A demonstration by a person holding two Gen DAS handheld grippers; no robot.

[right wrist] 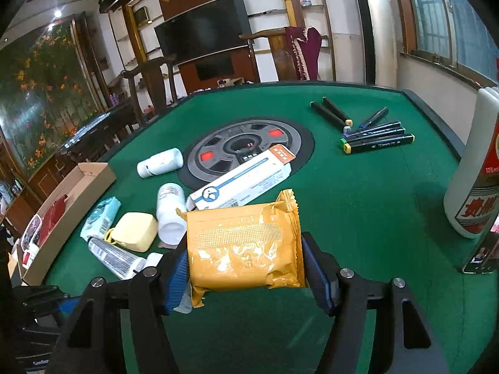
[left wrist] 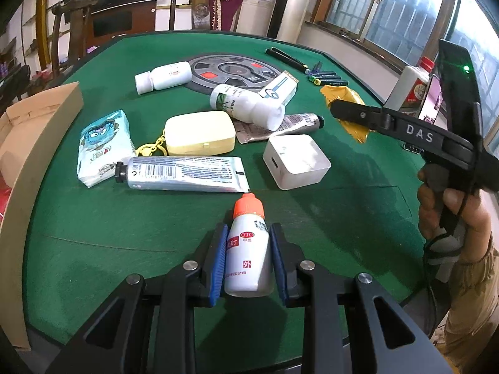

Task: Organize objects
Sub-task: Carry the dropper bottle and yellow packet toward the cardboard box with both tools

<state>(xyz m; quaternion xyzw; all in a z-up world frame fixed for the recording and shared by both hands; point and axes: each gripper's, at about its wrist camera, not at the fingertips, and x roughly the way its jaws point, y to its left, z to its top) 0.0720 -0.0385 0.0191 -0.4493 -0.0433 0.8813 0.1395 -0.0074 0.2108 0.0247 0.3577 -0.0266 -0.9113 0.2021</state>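
Observation:
My left gripper (left wrist: 248, 229) is shut on a small white dropper bottle (left wrist: 248, 258) with an orange cap, which stands upright between the blue pads above the green table's (left wrist: 124, 233) near side. My right gripper (right wrist: 244, 249) is shut on a yellow foil packet (right wrist: 246, 240), gripped flat by its two short sides and held off the felt. From the left wrist view, one black finger (left wrist: 352, 112) of the right gripper shows at the right with the packet (left wrist: 343, 96) behind it and a hand on the grip.
A cardboard box (left wrist: 37, 143) stands at the table's left edge. The middle holds a tissue pack (left wrist: 103, 146), yellow case (left wrist: 199, 132), two tubes, white charger (left wrist: 294, 162), white bottles and a carton. Markers (right wrist: 374, 137), a tall white bottle (right wrist: 474, 187) and a phone stand right.

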